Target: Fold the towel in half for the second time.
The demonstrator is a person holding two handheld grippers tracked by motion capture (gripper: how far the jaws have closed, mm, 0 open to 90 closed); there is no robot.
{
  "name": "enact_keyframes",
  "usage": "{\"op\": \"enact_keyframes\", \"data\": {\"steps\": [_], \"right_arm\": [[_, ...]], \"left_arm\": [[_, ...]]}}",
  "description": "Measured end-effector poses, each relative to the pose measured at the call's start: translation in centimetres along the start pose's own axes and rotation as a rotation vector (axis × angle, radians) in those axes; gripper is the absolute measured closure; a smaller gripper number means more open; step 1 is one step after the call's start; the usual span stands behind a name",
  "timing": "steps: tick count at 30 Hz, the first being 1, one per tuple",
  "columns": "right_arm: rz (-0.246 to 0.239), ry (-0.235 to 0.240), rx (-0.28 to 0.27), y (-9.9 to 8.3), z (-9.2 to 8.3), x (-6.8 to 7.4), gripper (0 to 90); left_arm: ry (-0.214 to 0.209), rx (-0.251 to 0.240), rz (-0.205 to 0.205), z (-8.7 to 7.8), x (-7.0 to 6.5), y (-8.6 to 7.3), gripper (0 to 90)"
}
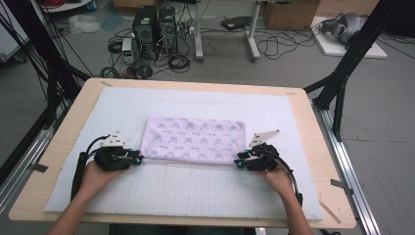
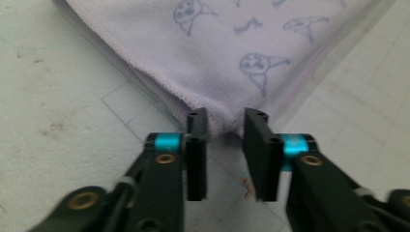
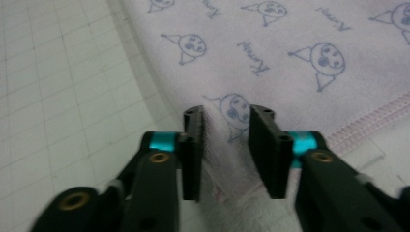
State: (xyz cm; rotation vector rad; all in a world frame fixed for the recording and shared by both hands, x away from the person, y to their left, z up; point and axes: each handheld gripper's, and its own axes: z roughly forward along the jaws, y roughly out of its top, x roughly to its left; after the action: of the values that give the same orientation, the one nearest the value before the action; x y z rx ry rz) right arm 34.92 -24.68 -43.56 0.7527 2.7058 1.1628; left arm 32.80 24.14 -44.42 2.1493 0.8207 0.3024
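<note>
Though parted only narrowly, gripping nothing yet with left claw (image 1: 139, 159) or right claw (image 1: 238, 163): set astride each near corner of cloth (image 1: 195, 137), spread flat on worktop (image 1: 334, 196) ahead and between, likely for lifting both ends evenly.

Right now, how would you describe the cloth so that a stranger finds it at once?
On the wooden table lies a white gridded mat. In its middle is the folded cloth, pale lilac with small blue cartoon faces, the one printed thing there.
</note>
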Motion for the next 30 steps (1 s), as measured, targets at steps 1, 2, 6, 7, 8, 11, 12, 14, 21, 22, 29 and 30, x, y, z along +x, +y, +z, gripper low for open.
{"op": "enact_keyframes", "data": {"steps": [1,2,6,7,8,11,12,14,21,22,29,30], "right_arm": [[-0.002,0.008,0.003,0.0,0.1,0.0,79.1],[-0.008,0.014,0.002,0.1,0.1,0.0,83.9],[-0.007,0.009,-0.03,0.4,-0.7,-0.3,84.9],[-0.008,0.006,-0.039,0.4,-0.9,-0.3,84.9],[-0.007,0.004,-0.043,0.4,-1.1,-0.3,84.9],[-0.009,-0.011,-0.063,0.5,-1.6,-0.2,84.8],[-0.008,-0.017,-0.062,0.5,-1.7,-0.2,84.7],[-0.002,-0.008,-0.056,0.5,-1.6,-0.3,84.4],[0.01,-0.006,-0.023,0.2,-0.7,-0.5,82.5],[0.013,-0.002,-0.021,0.1,-0.6,-0.6,82.6],[0.02,-0.01,-0.041,0.0,-1.3,-0.7,84.5],[0.028,-0.004,-0.04,-0.1,-1.4,-0.7,84.4]], "left_arm": [[0.008,-0.004,0.004,0.0,0.0,0.0,83.2],[0.007,-0.005,0.009,-0.1,0.1,0.0,85.7],[0.016,-0.04,0.016,-1.1,0.0,0.6,89.2],[0.017,-0.047,0.022,-1.3,0.0,0.7,89.4],[0.021,-0.058,0.028,-1.6,-0.1,1.0,89.4],[-0.001,-0.075,0.043,-1.9,-0.4,1.4,89.6],[-0.007,-0.068,0.046,-1.7,-0.5,1.4,89.2],[-0.018,-0.057,0.035,-1.2,-0.6,1.4,75.0],[-0.009,-0.007,-0.016,0.3,-0.1,1.2,70.8],[-0.001,-0.013,-0.011,0.2,-0.1,1.2,78.6],[-0.025,-0.072,-0.002,-1.3,-0.6,1.3,89.8],[-0.024,-0.069,0.005,-1.3,-0.6,1.2,89.8]]}}
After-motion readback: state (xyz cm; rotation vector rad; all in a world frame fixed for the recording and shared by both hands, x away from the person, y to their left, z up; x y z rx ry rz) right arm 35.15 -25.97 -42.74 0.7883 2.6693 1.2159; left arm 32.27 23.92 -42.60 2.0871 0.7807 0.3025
